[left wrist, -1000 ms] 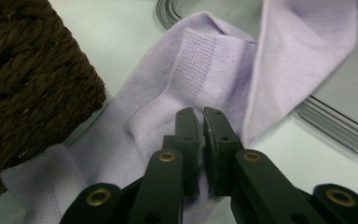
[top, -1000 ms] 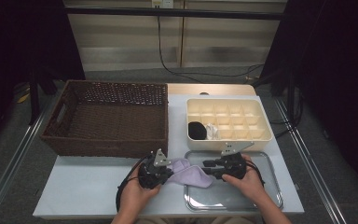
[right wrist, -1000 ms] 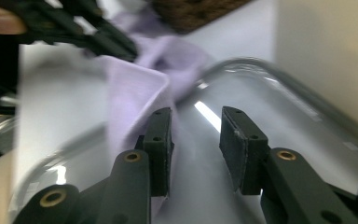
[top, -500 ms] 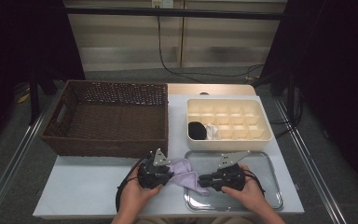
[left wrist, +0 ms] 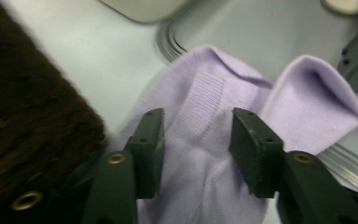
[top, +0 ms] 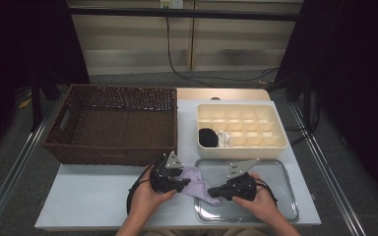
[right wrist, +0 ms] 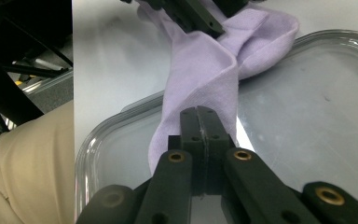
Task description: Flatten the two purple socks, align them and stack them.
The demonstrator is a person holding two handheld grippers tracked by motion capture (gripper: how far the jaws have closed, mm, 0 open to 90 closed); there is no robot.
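The right gripper [right wrist: 199, 122] is clenched: its two black jaws meet flat against each other, pinching one end of the lilac sock [right wrist: 205, 65], which runs away from the jaw tips toward the other gripper. Under and around these jaws lies the clear tray [right wrist: 317, 121], and the pinched end of the sock hangs just over the tray's near rim, the rest crossing out onto the white desk [right wrist: 107, 56] beyond.

The left gripper [left wrist: 196, 140] is released, its jaws standing well apart with the sock's ribbed cuff between them; the fabric lies loose in the gap and bunches up toward both jaws, though whether either jaw actually presses it cannot be told. To the left of these jaws sits the dark wicker basket [left wrist: 23, 121], close by, and ahead of them the tray's rim curves past.

In the high view the left gripper [top: 177, 179] and right gripper [top: 219, 189] sit near each other, the sock [top: 197, 179] stretched between them; beyond the right gripper stands the cream compartment box [top: 241, 130]
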